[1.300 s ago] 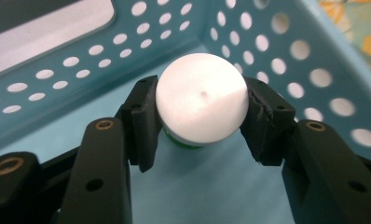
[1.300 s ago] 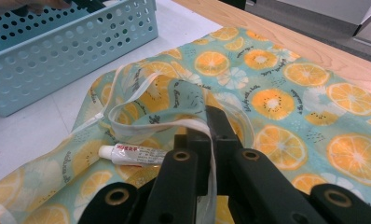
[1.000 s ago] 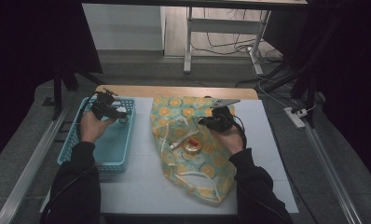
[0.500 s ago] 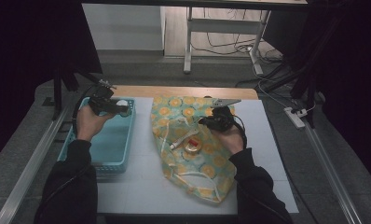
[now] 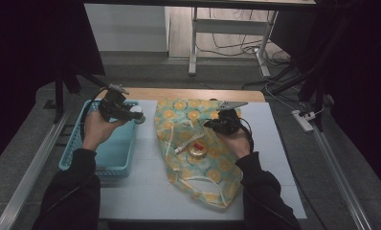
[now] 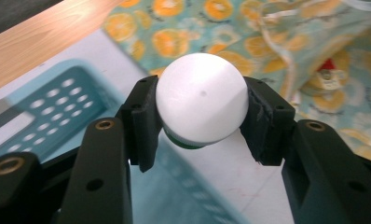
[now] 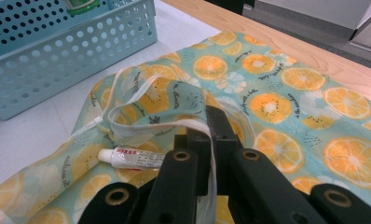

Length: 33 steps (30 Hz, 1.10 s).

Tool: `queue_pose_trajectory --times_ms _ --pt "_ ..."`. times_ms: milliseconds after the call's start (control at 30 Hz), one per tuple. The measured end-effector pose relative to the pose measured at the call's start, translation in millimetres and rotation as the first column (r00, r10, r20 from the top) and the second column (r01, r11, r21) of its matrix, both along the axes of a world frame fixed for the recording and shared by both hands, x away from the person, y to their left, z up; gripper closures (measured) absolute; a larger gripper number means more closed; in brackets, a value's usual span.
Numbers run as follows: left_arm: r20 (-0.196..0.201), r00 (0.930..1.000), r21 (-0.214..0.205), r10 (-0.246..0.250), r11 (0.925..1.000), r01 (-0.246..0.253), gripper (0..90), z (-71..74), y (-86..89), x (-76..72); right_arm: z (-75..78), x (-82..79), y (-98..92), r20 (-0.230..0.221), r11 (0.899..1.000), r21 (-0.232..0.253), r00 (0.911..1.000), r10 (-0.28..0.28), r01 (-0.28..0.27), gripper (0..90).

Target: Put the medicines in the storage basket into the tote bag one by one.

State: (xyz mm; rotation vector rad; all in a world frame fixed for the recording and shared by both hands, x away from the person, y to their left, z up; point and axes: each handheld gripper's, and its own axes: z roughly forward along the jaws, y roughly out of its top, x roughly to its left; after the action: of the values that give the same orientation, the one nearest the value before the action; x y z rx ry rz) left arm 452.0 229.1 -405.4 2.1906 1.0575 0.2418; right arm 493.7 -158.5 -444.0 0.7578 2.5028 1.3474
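Note:
My left gripper (image 5: 134,116) (image 6: 201,122) is shut on a small bottle with a round white cap (image 6: 201,97) and a green band under it. It holds the bottle (image 5: 139,116) in the air over the right rim of the light blue basket (image 5: 113,154) (image 6: 44,106). My right gripper (image 5: 212,125) (image 7: 209,136) is shut on a white strap (image 7: 127,131) of the orange-print bag (image 5: 200,184) (image 7: 286,95), lifting the bag's mouth. Inside the mouth lie a small white tube (image 5: 181,148) (image 7: 130,158) and a round golden tin (image 5: 198,151) (image 6: 327,80).
The basket (image 7: 58,51) stands left of the bag on a white table top (image 5: 145,191). A wooden strip (image 5: 188,94) runs along the table's far edge. Metal rails (image 5: 30,177) flank the table, and a table frame with cables stands beyond it.
My left hand has risen from the basket with the bottle and shifted right toward the bag. The right hand and the bag have stayed put.

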Motion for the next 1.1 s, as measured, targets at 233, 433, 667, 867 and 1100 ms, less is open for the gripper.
queue_pose_trajectory --times_ms 233,433,667,867,1100 --pt "0.007 0.9965 -0.014 -0.083 0.9964 0.083 50.8 3.6 -31.4 -9.3 0.9 -0.1 -0.4 0.007 1.000 0.003 1.0000 0.000 0.000 89.5" --pt "0.004 0.9863 -0.018 -0.165 0.9861 0.165 50.8 2.5 -62.5 -16.1 0.6 1.0 -2.0 0.007 1.000 -0.001 1.0000 -0.004 0.004 89.5" --pt "-0.003 0.9734 -0.022 -0.229 0.9732 0.229 50.8 -3.1 -91.1 -17.8 0.8 1.6 -3.2 0.007 1.000 0.001 0.9999 -0.008 0.008 89.5" --pt "-0.004 0.9610 -0.024 -0.276 0.9608 0.276 50.8 -8.5 -112.5 -16.3 0.1 2.5 -3.9 0.006 1.000 0.002 0.9999 -0.011 0.011 89.5" --pt "0.005 0.9435 -0.013 -0.331 0.9434 0.331 50.8 -11.9 -140.7 -15.0 -0.6 2.9 -4.1 0.005 1.000 0.001 0.9999 -0.013 0.013 89.5"
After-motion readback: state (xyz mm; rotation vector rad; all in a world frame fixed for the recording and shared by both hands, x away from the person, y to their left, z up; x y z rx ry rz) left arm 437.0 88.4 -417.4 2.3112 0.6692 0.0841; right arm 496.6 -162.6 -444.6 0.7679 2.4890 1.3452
